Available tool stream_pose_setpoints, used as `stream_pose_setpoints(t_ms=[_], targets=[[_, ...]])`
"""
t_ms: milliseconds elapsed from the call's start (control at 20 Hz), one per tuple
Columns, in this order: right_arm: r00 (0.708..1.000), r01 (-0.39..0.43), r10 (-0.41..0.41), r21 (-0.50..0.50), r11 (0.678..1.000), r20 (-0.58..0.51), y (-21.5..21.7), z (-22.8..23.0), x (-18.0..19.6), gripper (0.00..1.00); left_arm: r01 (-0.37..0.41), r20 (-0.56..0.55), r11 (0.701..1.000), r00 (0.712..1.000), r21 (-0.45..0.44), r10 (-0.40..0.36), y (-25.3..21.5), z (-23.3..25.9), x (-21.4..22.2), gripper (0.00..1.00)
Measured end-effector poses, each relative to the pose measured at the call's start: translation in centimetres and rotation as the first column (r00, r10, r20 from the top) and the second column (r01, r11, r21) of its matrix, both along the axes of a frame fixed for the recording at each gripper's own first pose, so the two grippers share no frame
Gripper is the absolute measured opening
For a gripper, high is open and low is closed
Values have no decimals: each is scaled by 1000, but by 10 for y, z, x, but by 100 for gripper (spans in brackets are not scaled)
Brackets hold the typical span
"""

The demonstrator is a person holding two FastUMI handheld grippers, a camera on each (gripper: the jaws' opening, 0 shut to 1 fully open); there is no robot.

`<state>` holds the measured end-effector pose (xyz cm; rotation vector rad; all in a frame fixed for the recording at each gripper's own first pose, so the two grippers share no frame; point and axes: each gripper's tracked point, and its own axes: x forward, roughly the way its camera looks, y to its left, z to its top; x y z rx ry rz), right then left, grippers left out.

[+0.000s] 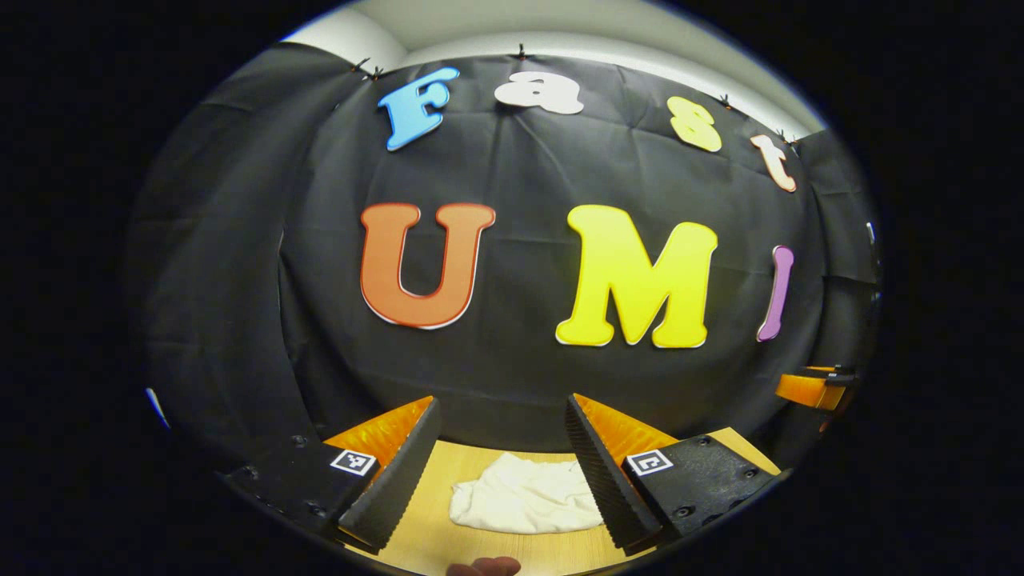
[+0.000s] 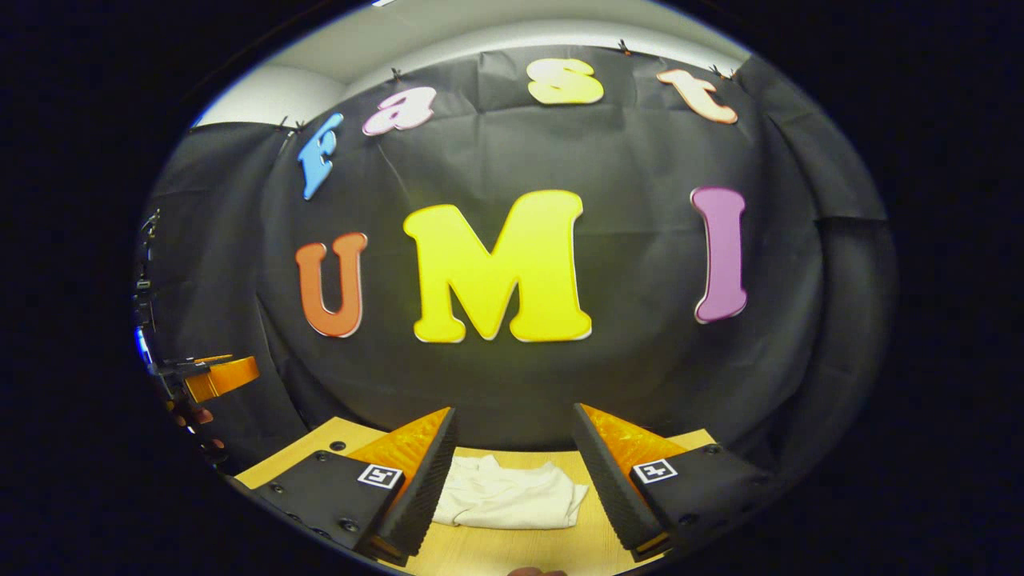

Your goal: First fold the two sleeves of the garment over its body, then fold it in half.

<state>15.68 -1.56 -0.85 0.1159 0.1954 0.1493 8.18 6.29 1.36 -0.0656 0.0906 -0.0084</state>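
Broadly, the light wooden table (image 1: 448,552) is showing bare board around the crumpled white cloth garment (image 1: 524,496), which is lying bunched near the far edge by the black wall. Both the left gripper (image 1: 502,456) and the right gripper (image 2: 512,472) are hanging above it with fingers spread wide, grasping nothing.

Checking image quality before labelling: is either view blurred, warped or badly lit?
Left gripper view: sharp, evenly lit, fisheye bends the table edge; the white garment reads clearly between the open left gripper. Right gripper view: same curvature, no glare; garment crisp beyond the open right gripper.
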Motion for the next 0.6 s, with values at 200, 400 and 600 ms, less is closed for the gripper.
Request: stream_pose_setpoints(t_ms=[200, 400, 600], targets=[[997, 24, -22, -29, 999, 76, 3, 26, -61, 89, -11, 102, 999, 995, 31, 8, -15, 38, -63, 97], [994, 70, -67, -38, 997, 81, 2, 19, -106, 89, 15, 103, 1000, 995, 6, -15, -47, 32, -99, 97], [993, 96, -89, -83, 992, 82, -2, 12, -139, 89, 45, 91, 999, 995, 18, -47, -63, 17, -116, 97]])
